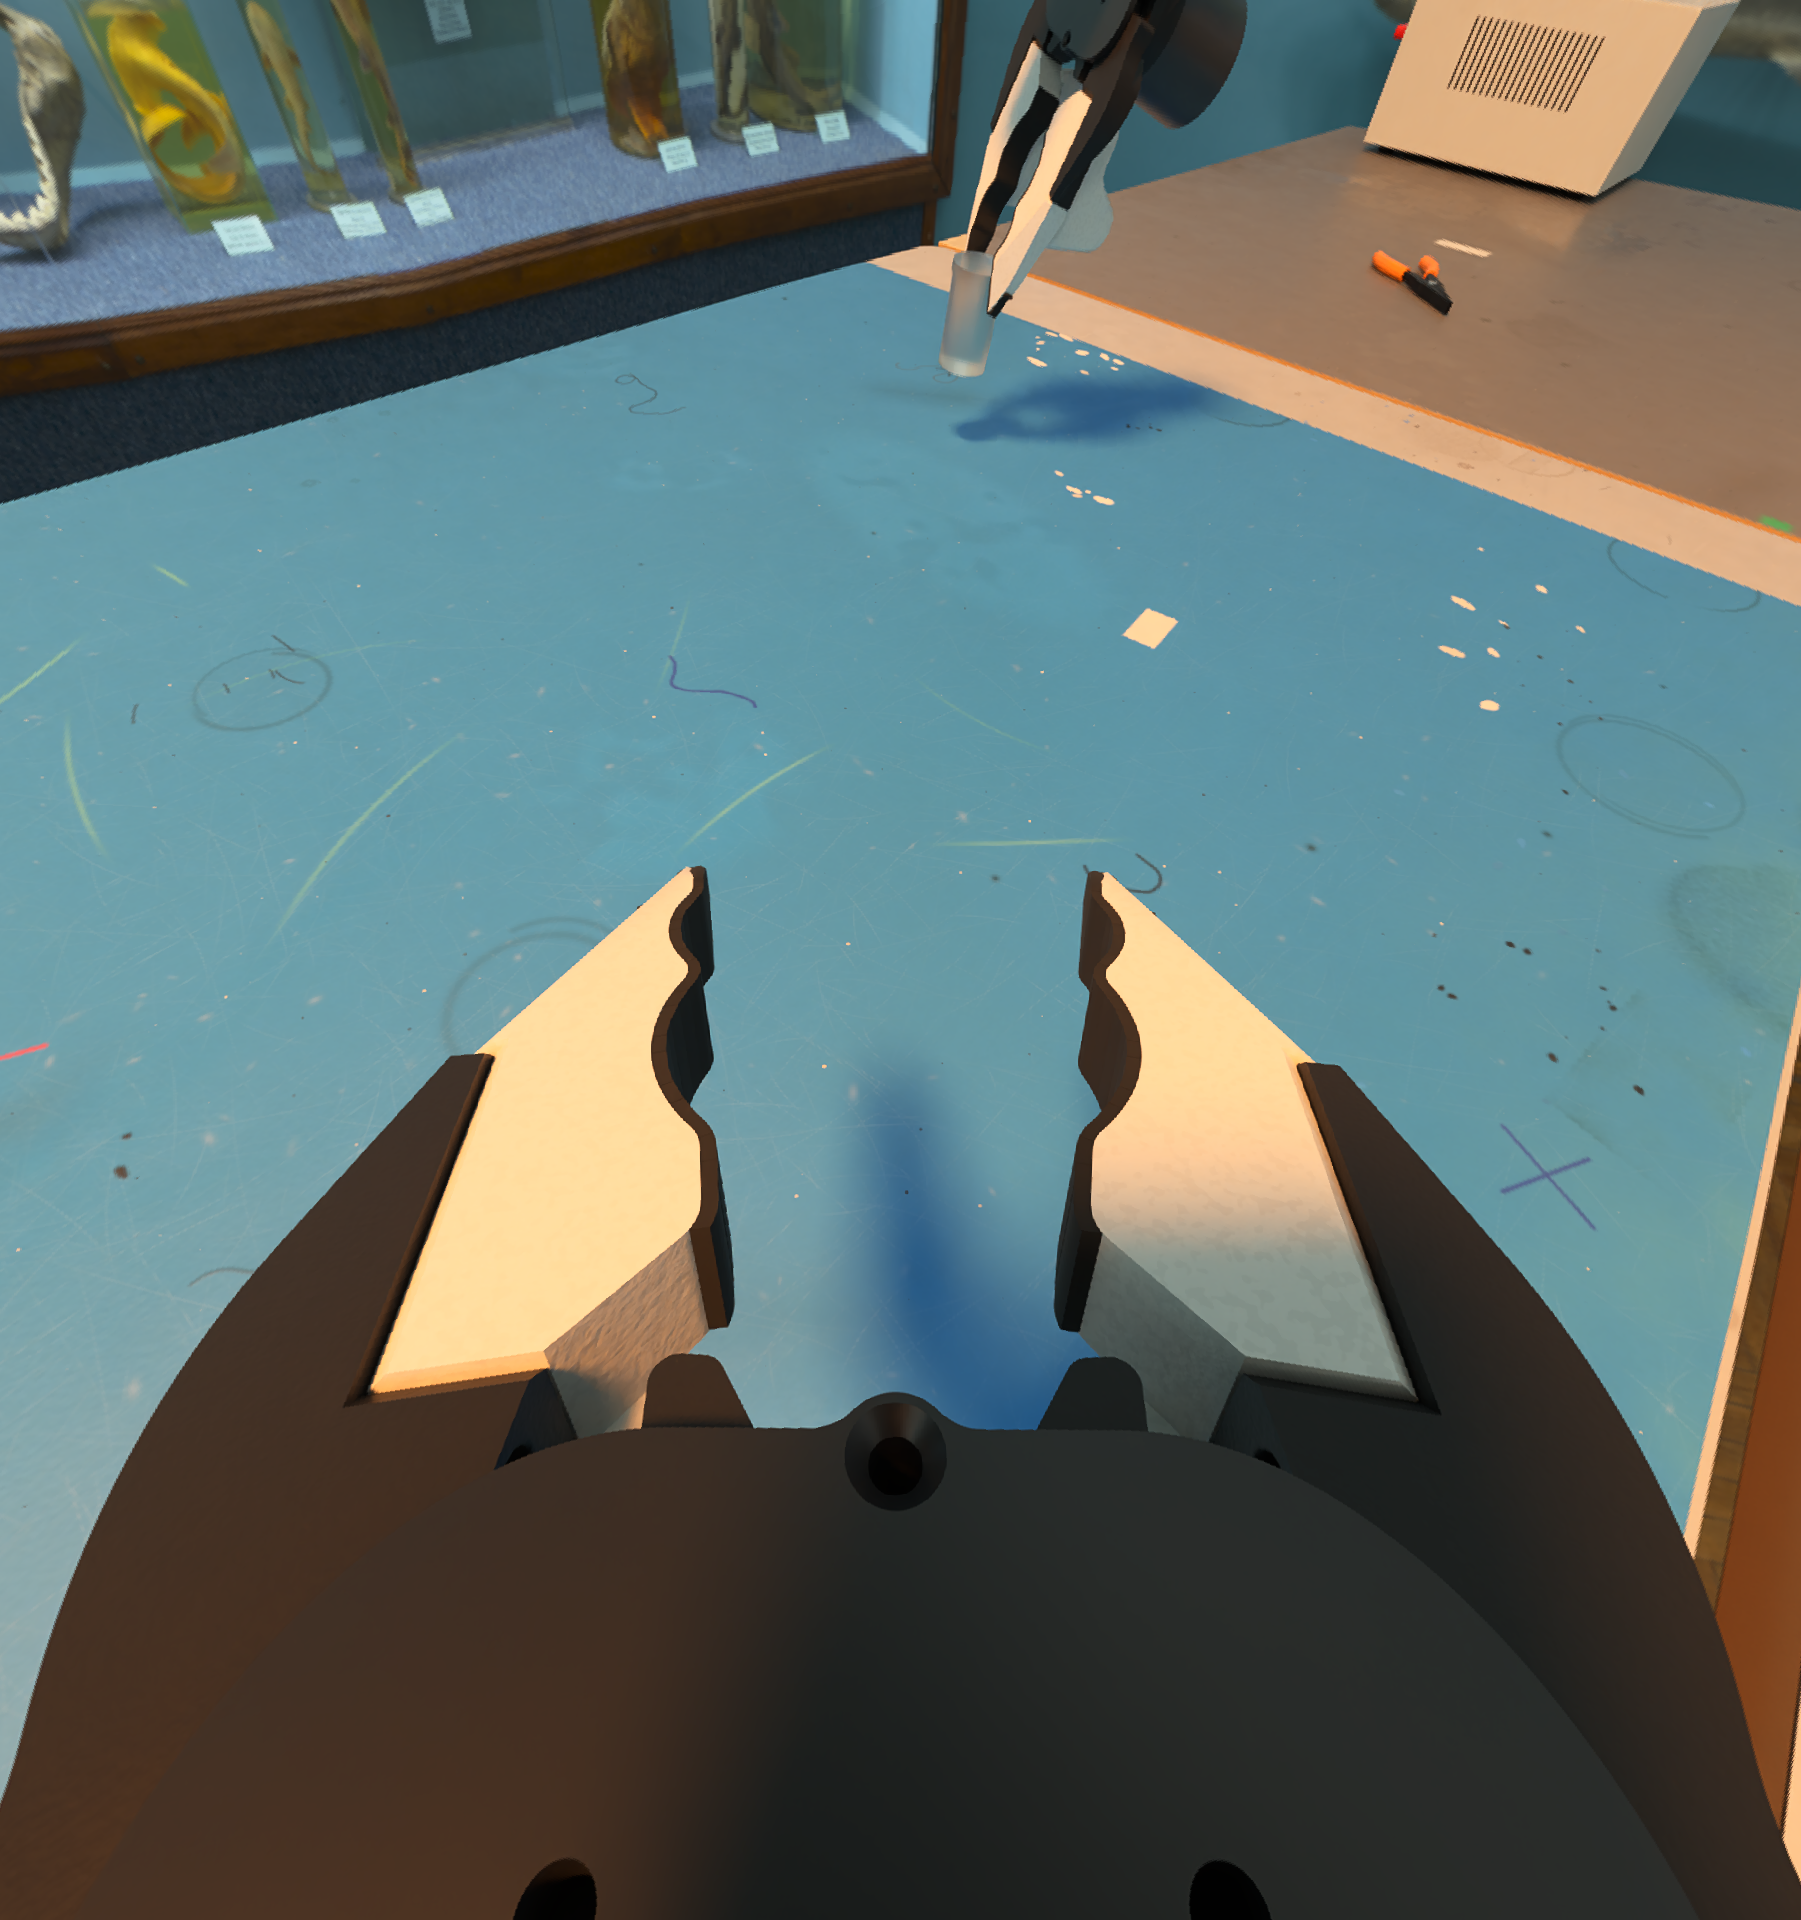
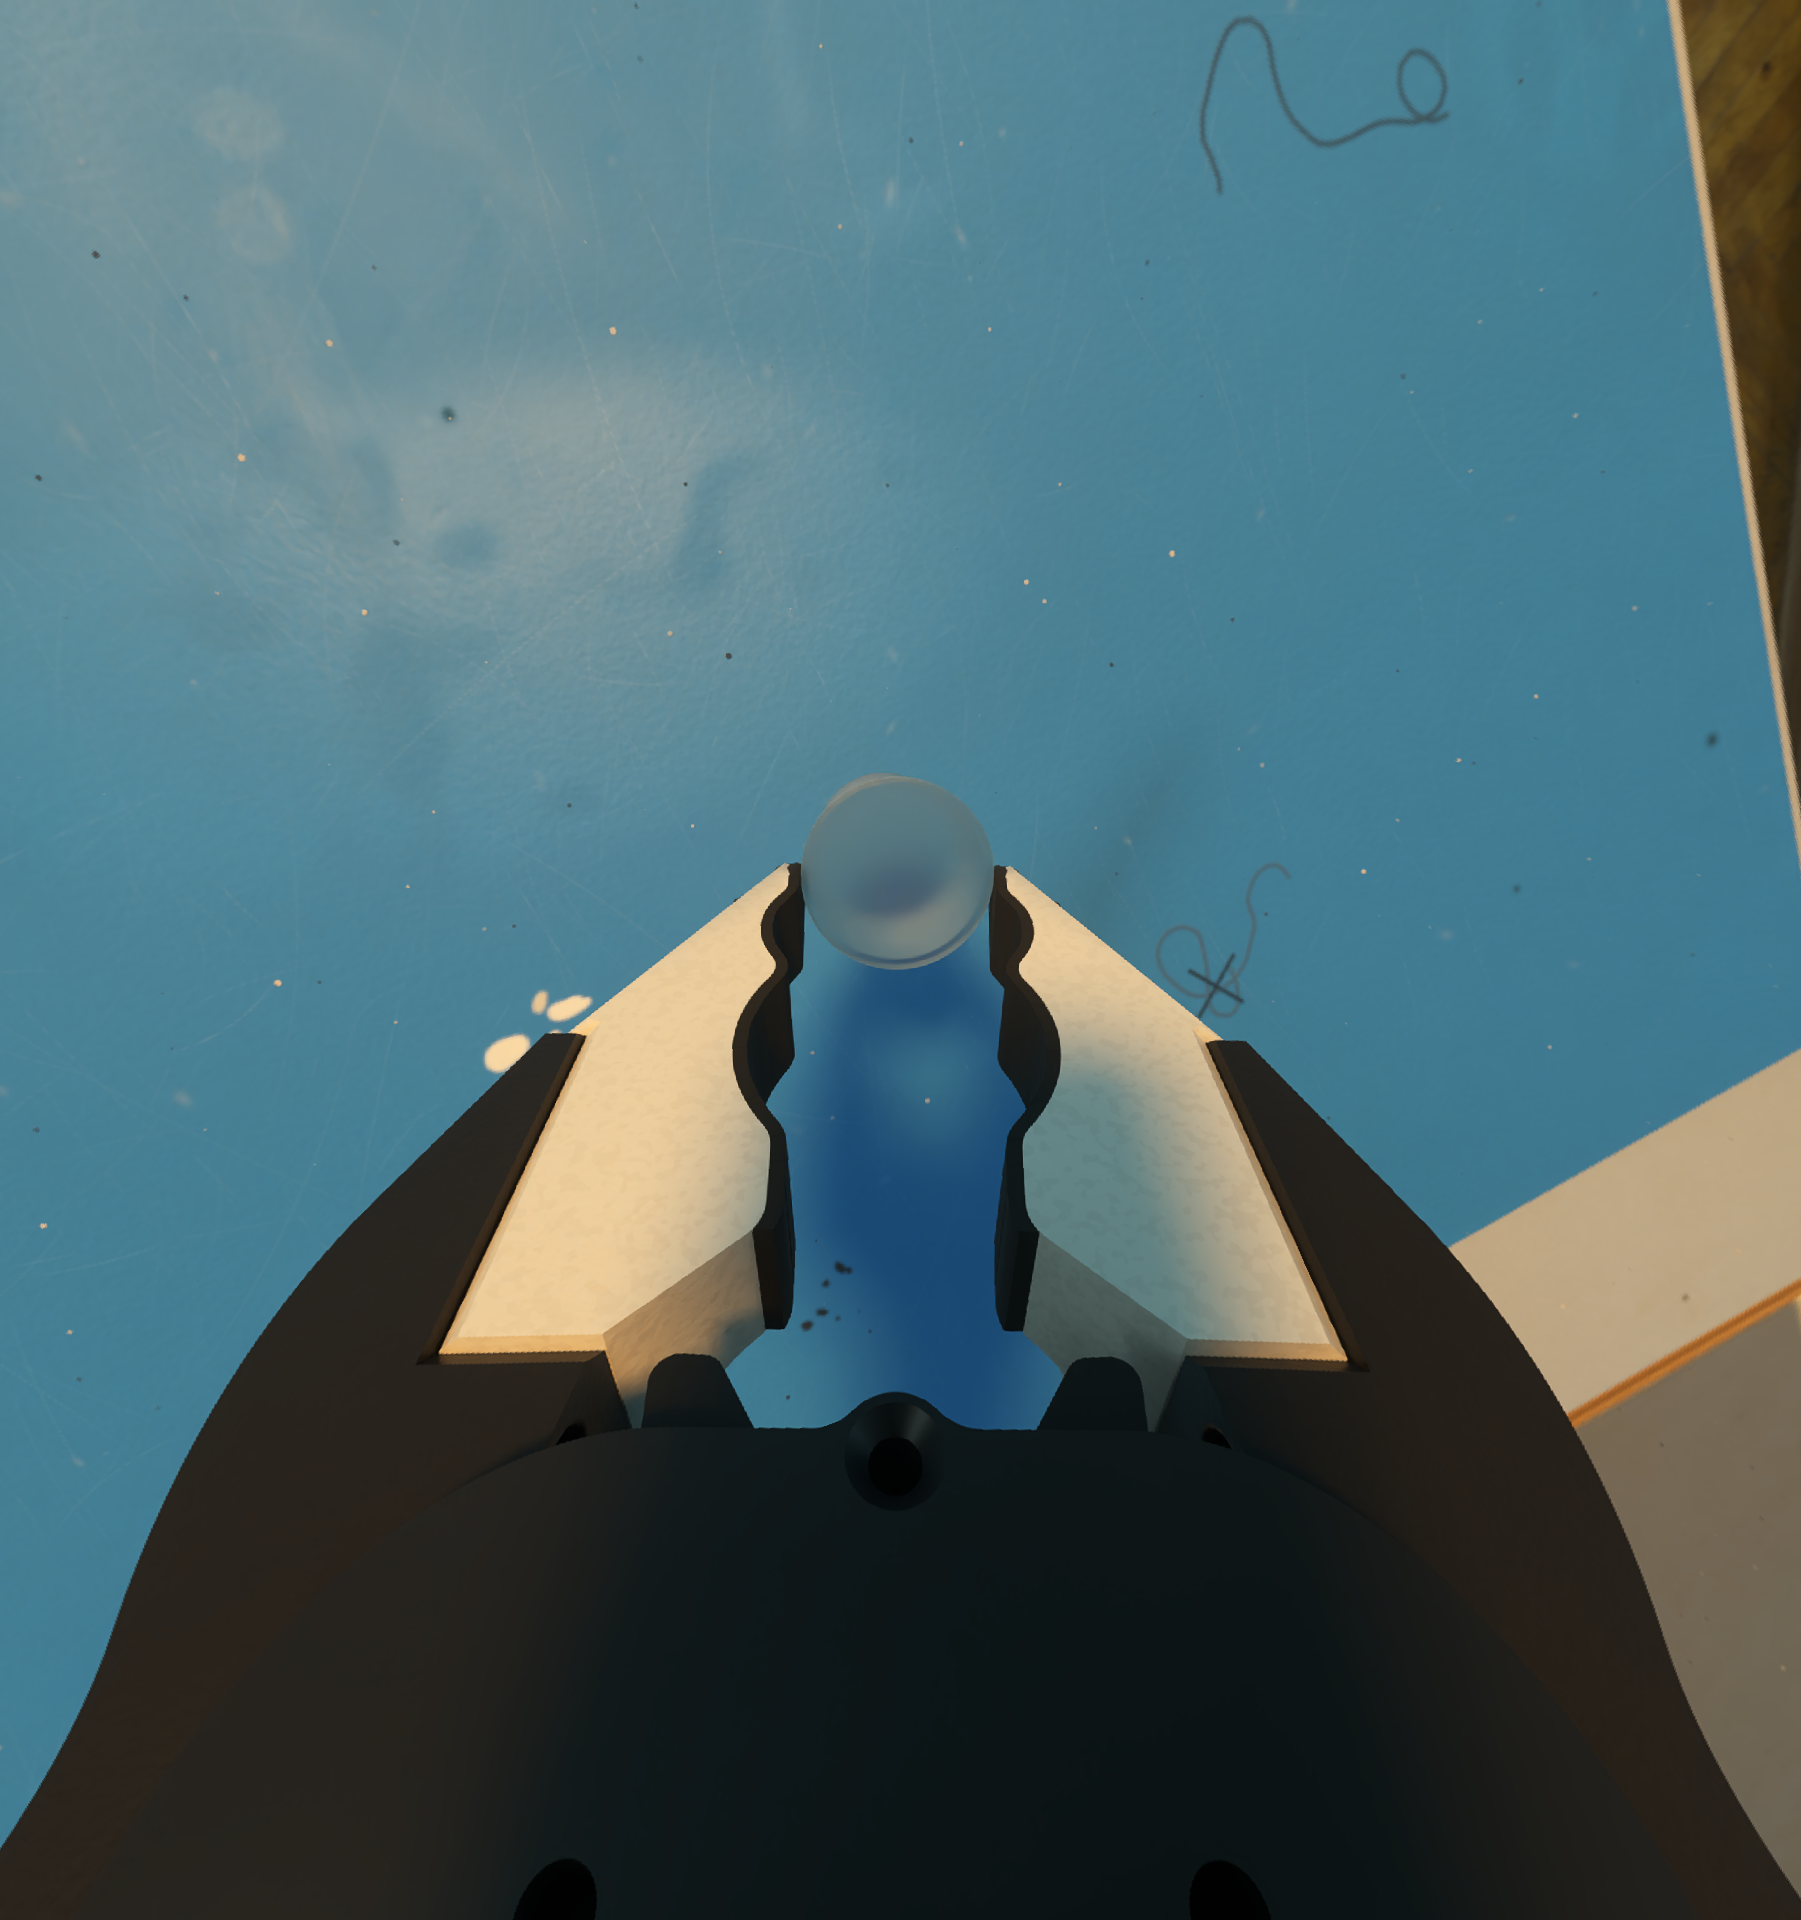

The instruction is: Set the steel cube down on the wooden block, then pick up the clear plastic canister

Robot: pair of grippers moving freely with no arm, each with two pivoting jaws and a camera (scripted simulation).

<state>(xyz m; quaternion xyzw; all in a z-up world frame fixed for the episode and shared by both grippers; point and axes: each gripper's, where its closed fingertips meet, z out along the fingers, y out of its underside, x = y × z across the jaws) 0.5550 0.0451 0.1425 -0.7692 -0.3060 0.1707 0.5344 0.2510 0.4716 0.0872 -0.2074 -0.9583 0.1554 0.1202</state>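
The clear plastic canister (image 2: 896, 873) sits between the fingertips of my right gripper (image 2: 896, 875), which is shut on its sides and looks straight down on its top. In the left wrist view the canister (image 1: 967, 312) hangs a little tilted in the right gripper (image 1: 989, 296) at the far side of the blue table (image 1: 563, 623). Its shadow lies apart from its base, so it seems just off the surface. My left gripper (image 1: 896, 878) is open and empty, low over the near part of the table. No steel cube or wooden block is in view.
A glass display case with specimen jars (image 1: 356, 156) stands beyond the table's far left. A grey bench (image 1: 1498, 343) at the far right holds a beige box (image 1: 1540, 94) and an orange-handled tool (image 1: 1410, 281). The table's right edge (image 1: 1769, 1247) is close by.
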